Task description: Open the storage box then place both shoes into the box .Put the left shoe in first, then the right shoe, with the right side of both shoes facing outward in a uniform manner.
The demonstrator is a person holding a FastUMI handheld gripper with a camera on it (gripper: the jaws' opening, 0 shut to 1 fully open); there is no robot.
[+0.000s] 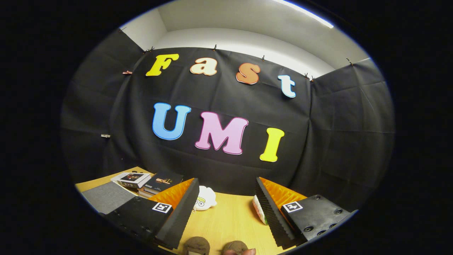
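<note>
From my seat I see the gripper (226, 209) held level over a light wooden table (230, 221), its 2 fingers spread wide apart with nothing between them but bare tabletop. Both fingers are black with ribbed inner pads and orange backing, and each carries a small square marker on top. Just beyond the left finger's tip sits a small white plush toy (205, 199) with a printed cartoon face, resting on the table and apart from the finger. Against the inner side of the right finger I can make out the edge of a white object with red and green trim (259, 209); I cannot tell what it is, nor whether it touches the pad. Close below the fingers, 2 rounded brown shapes (216, 246) sit side by side, probably the tops of the shoes, though too little shows to be sure. Off to the left lie a stack of books (148, 182) and a grey mat (106, 198).
</note>
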